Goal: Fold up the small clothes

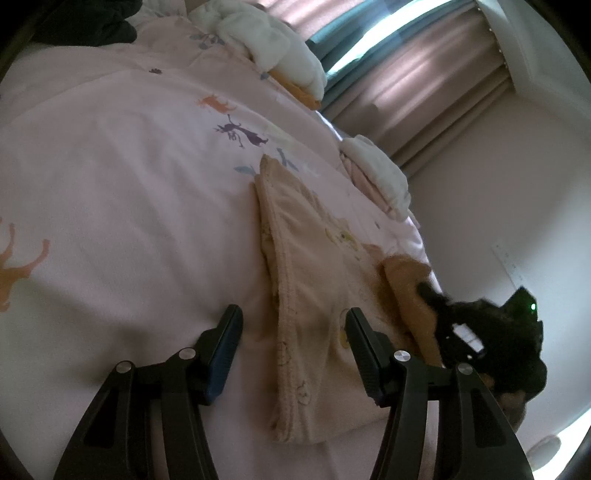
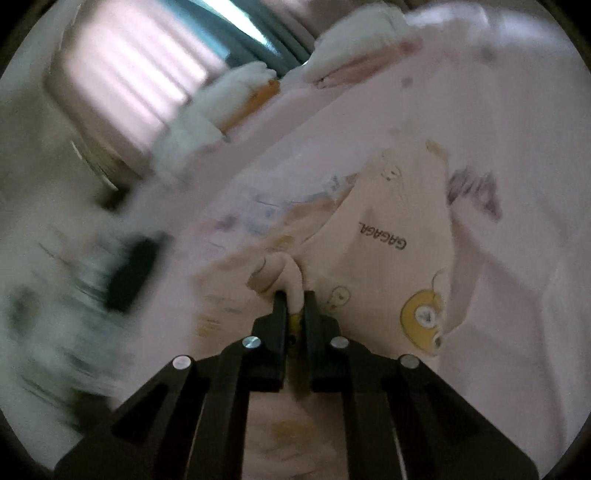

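A small peach garment (image 1: pixel 317 258) with bear prints lies flat on the pink bedsheet (image 1: pixel 110 166). My left gripper (image 1: pixel 294 314) hovers open over its near left edge, one finger on each side of the hem, pinching nothing. My right gripper (image 1: pixel 424 290) comes in from the right, shut on a raised fold of the garment's right side. In the right wrist view the garment (image 2: pixel 388 229) shows lettering and a yellow bear, and a bunched fold of it sits pinched between the closed fingers of my right gripper (image 2: pixel 294 297).
Stacks of folded white clothes (image 1: pixel 280 51) (image 1: pixel 376 166) lie along the bed's far edge by the curtains (image 1: pixel 424 85). A dark garment (image 1: pixel 85 22) sits at the top left. The wall (image 1: pixel 480 206) lies right of the bed. A blurred dark shape (image 2: pixel 133 273) shows left.
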Action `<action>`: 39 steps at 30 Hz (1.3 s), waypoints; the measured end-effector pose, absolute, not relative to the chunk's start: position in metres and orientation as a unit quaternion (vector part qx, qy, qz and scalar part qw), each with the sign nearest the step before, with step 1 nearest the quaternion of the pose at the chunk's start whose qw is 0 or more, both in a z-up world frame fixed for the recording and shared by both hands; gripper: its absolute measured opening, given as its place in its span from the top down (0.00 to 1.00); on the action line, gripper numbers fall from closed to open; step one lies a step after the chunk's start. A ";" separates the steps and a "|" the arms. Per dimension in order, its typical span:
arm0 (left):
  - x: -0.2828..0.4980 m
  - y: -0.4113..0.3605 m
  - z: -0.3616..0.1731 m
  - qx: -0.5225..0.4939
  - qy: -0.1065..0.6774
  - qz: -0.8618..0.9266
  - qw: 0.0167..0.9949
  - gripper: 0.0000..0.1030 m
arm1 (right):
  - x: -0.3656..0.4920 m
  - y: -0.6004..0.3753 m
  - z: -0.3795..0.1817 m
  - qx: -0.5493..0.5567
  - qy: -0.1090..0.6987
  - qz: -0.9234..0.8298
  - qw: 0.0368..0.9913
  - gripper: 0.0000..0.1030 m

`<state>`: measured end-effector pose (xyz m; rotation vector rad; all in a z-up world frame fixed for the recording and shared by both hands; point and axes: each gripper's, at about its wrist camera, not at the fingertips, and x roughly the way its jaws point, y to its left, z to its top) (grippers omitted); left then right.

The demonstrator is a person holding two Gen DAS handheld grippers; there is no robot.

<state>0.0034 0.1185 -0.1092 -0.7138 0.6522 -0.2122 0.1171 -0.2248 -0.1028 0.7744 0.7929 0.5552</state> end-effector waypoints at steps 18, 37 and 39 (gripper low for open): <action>0.000 0.116 -0.108 -0.346 0.311 -0.102 0.879 0.42 | 0.098 -0.155 -0.099 0.378 0.387 0.437 0.718 0.92; 0.000 0.115 -0.107 -0.347 0.309 -0.100 0.880 0.42 | 0.080 -0.139 -0.100 0.363 0.389 0.489 0.692 0.91; 0.000 0.114 -0.106 -0.344 0.310 -0.099 0.881 0.42 | 0.079 -0.133 -0.099 0.345 0.393 0.492 0.696 0.91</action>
